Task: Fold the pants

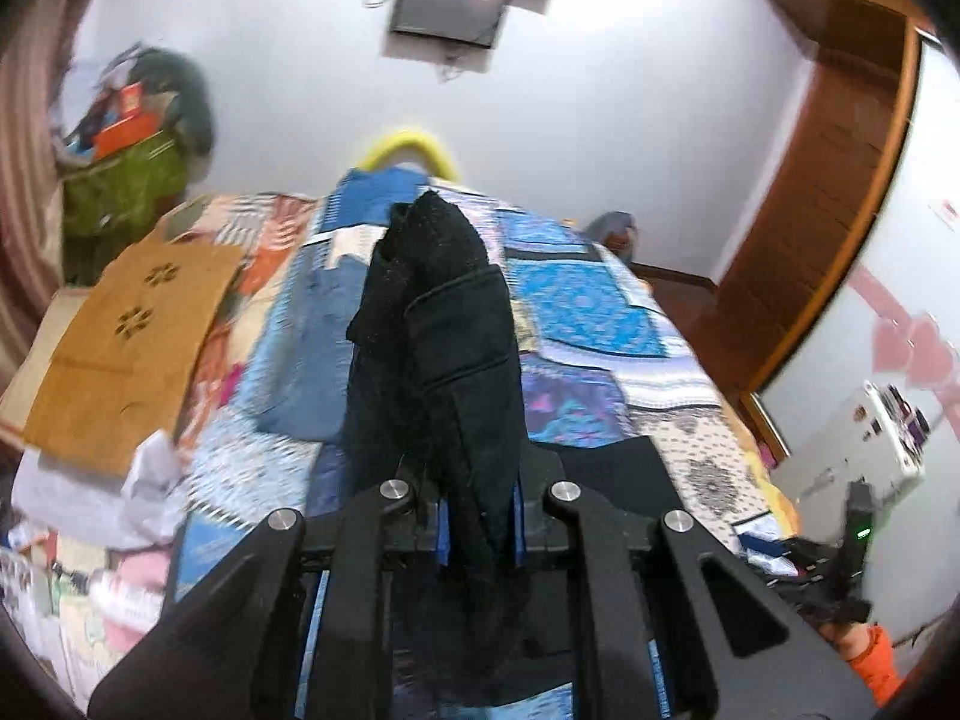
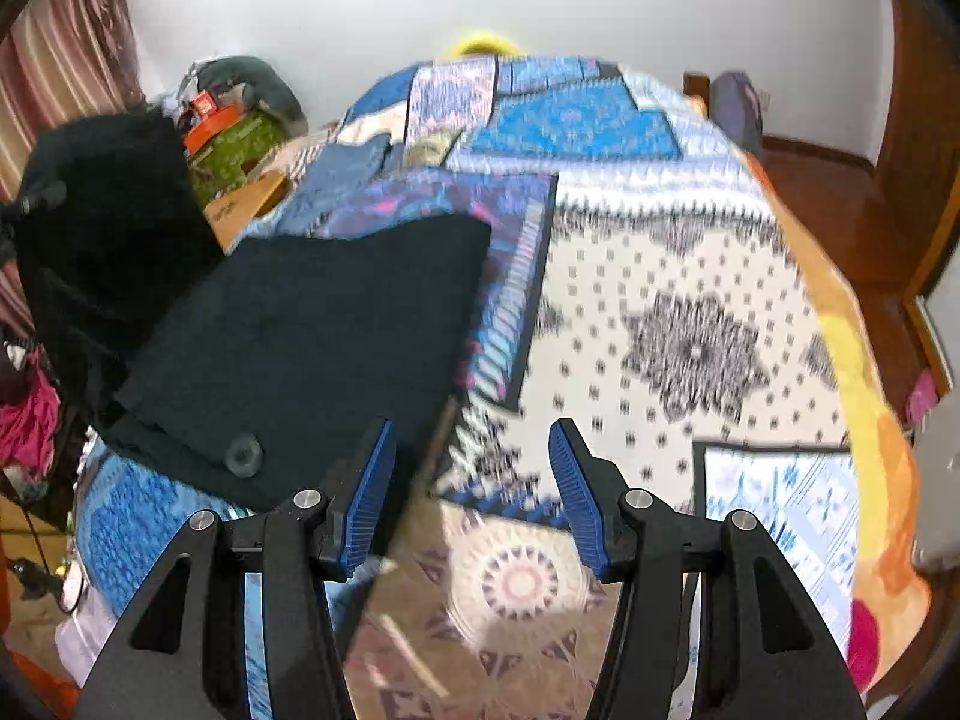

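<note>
Pants [image 1: 447,354] pinched in left gripper [image 1: 477,516], right gripper [image 2: 474,498] spread (over bedspread [image 2: 690,276])

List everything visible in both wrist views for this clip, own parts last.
pants: 1, black, partly on bed, one end lifted
patchwork bedspread: 1, blue, white, orange edge, covering bed
cardboard sheet: 1, brown, bed's left side
green bag: 1, far left corner, against the wall
wall-mounted screen: 1, dark, far wall
wooden door frame: 1, brown, right
left gripper: fingers clamped on pants
right gripper: blue fingers apart, empty
</note>
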`<state>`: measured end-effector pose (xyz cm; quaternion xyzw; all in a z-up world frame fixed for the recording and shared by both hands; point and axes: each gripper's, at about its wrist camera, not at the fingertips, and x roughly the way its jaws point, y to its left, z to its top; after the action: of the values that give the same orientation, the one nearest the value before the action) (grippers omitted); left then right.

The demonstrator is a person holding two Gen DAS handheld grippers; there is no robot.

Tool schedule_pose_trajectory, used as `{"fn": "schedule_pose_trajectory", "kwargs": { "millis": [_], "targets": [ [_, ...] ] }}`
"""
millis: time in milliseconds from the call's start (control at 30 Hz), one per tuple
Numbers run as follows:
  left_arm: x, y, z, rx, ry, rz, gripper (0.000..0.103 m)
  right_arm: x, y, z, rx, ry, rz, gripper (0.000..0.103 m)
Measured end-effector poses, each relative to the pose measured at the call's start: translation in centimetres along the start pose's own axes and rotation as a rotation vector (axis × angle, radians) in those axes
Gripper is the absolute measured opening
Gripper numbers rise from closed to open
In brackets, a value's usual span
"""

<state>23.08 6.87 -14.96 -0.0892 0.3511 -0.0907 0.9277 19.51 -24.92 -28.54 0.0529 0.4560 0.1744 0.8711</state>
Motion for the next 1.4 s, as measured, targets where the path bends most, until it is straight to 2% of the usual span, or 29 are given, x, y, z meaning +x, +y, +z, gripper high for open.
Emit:
{"fn": "schedule_pose_trajectory", "kwargs": {
  "millis": [200,367,500,667,800,833,867,967,1000,1067,1167,1267,1400],
  "targets": [
    [2.4,-6.2,0.7,0.086,0.041,-0.093,0.013,1.1,-0.1,-0.9,0.016,0.016,0.055,0.05],
    [4.7,-11.4,-0.5,0.187,0.098,-0.166,0.013,1.2,0.0,-1.0,0.012,0.002,0.072,0.05],
    [7.4,-15.0,-3.3,0.277,0.197,-0.2,0.013,1.2,-0.3,-1.1,0.024,-0.004,0.087,0.05],
    [10.6,-17.2,-7.7,0.361,0.329,-0.197,0.014,0.7,-0.6,-1.3,0.035,-0.013,0.095,0.05],
    [11.7,-17.8,-10.3,0.408,0.373,-0.18,0.016,0.2,-0.7,-1.6,0.041,-0.019,0.097,0.05],
    [11.7,-17.8,-10.7,0.422,0.374,-0.174,0.017,0.1,-0.7,-1.6,0.043,-0.02,0.097,0.05],
    [11.6,-18.1,-10.8,0.435,0.373,-0.17,0.023,-0.1,-0.7,-1.7,0.043,-0.021,0.094,0.05],
    [11.4,-18.1,-10.5,0.431,0.381,-0.175,0.056,-0.5,-0.8,-1.8,0.042,-0.022,0.086,0.05],
    [11.1,-18.2,-10.3,0.419,0.379,-0.191,0.06,-0.7,-0.9,-1.8,0.042,-0.023,0.082,0.05],
    [10.0,-18.3,-9.8,0.424,0.349,-0.199,0.06,-1.0,-0.9,-2.0,0.042,-0.023,0.072,0.05],
    [8.3,-17.5,-7.9,0.43,0.274,-0.164,0.06,-1.4,-1.0,-2.2,0.047,-0.021,0.069,0.05],
    [7.7,-15.0,-5.0,0.392,0.219,-0.097,0.063,-1.8,-0.8,-2.5,0.048,-0.02,0.068,0.05],
    [9.9,-10.0,-1.0,0.349,0.19,0.037,0.067,-2.2,-0.3,-2.8,0.044,-0.021,0.081,0.05]
  ]
}}
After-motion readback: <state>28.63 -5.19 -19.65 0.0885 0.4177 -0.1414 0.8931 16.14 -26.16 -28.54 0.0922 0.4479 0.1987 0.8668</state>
